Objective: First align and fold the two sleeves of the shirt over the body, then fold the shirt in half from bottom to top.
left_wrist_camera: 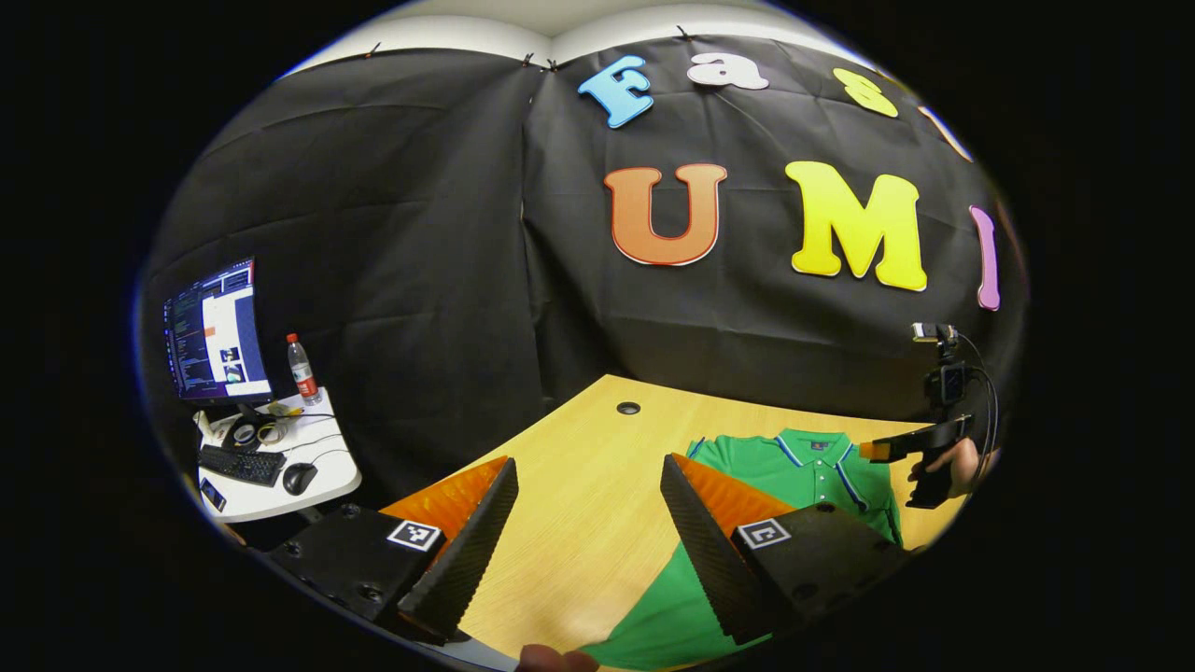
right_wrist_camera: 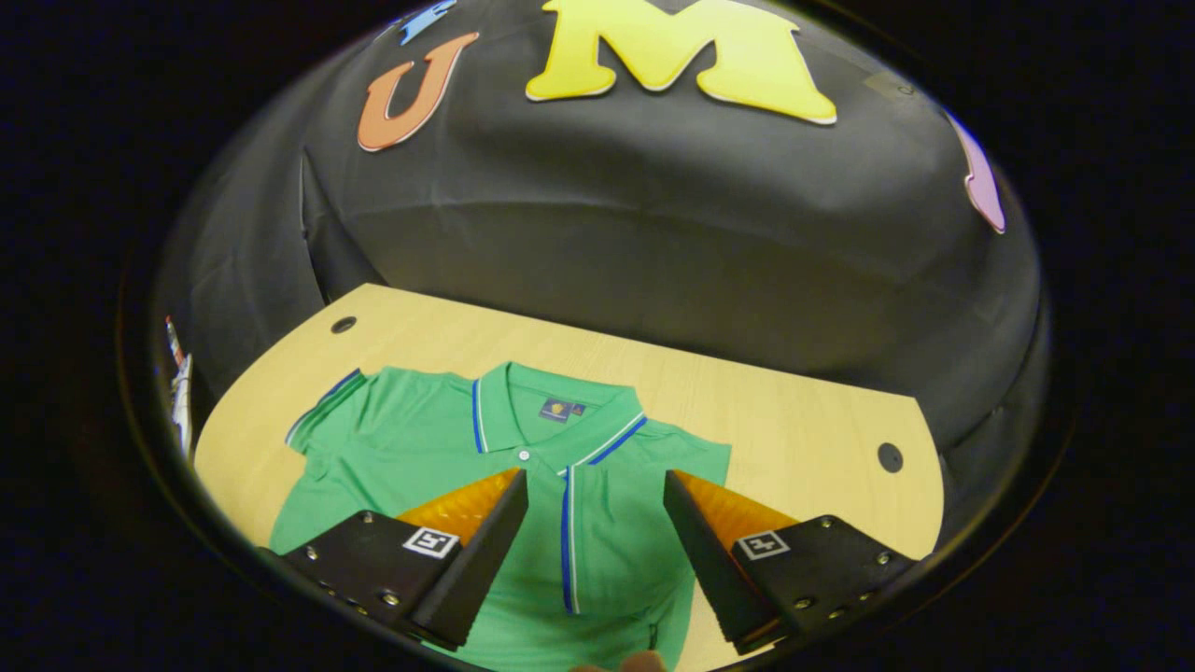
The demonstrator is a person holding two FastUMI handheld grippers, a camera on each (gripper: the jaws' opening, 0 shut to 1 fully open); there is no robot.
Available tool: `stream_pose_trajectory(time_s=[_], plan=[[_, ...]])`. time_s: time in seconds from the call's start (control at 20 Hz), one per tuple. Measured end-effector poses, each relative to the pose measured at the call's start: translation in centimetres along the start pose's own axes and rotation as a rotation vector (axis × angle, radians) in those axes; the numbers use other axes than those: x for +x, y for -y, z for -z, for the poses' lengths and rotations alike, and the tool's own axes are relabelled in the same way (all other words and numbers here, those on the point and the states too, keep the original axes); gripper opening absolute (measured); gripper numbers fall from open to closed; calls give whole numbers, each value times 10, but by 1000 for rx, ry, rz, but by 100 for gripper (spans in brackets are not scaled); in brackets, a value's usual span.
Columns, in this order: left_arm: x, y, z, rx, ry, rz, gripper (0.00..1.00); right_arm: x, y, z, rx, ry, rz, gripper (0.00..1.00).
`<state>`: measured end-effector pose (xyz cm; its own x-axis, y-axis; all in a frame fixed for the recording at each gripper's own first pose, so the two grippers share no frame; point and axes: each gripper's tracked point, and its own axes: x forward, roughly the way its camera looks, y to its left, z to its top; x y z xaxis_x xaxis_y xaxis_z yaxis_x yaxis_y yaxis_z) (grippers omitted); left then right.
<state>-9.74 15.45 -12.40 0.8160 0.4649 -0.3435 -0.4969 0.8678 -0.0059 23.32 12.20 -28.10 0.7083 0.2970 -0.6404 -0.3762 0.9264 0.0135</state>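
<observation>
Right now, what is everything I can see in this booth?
shirt: one, green with blue and white trim, flat on the table.
table: one, light wood, two dark holes in its top.
monitor: one, lit, on a white side desk.
bottle: one, clear with red cap, beside the monitor.
keyboard and mouse: one each, black, on the side desk.
left gripper: fingers apart, over the shirt's edge.
right gripper: fingers apart, above the shirt.

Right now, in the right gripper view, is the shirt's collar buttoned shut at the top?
Yes, the green shirt lies flat with its collar closed by a white button.
</observation>
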Motion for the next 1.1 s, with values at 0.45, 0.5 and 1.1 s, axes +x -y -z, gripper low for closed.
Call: stream_pose_trajectory(time_s=[0.45, 0.5, 1.1], plan=[[35, 26, -16, 21, 47, 216, 99, -156, 8, -32, -33, 169, 62, 92], [41, 33, -16, 23, 49, 250, 99, -175, 6, -34, -45, 192, 71, 92], [137, 104, 26, 40, -75, 546, 99, -349, 31, 7, 18, 257, 216, 92]])
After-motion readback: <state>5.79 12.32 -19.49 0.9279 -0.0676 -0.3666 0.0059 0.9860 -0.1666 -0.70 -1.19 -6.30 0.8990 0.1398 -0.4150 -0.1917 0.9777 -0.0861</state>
